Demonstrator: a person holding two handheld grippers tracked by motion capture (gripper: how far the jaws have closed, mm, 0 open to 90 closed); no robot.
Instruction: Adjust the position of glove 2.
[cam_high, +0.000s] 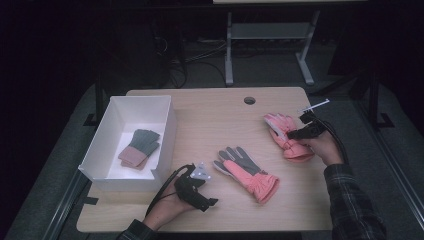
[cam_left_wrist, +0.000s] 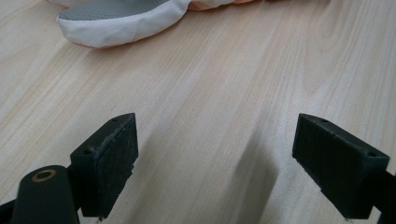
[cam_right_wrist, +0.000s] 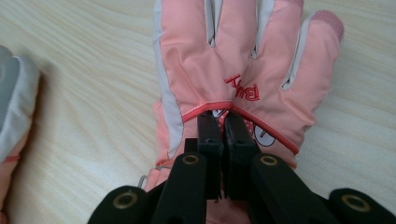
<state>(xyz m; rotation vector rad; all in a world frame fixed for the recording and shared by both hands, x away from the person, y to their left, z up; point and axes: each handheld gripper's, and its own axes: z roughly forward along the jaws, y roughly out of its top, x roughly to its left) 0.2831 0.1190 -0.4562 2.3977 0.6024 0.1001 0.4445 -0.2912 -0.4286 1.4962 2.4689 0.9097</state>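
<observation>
Near the table's right edge, the right gripper (cam_right_wrist: 223, 122) pinches the pink glove (cam_right_wrist: 243, 70).

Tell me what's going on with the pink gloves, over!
Right gripper shut on far pink glove. Left gripper open, resting on table. Second pink glove lies mid-table. Nothing in the way.

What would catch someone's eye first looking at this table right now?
Probably the two pink gloves on the pale wood: the right gripper is pinched shut on the back of the pink glove near the table's right edge, while the second pink glove lies palm-up in the middle. At the left stands a white box with a grey glove inside, and the left gripper rests open beside it.
</observation>
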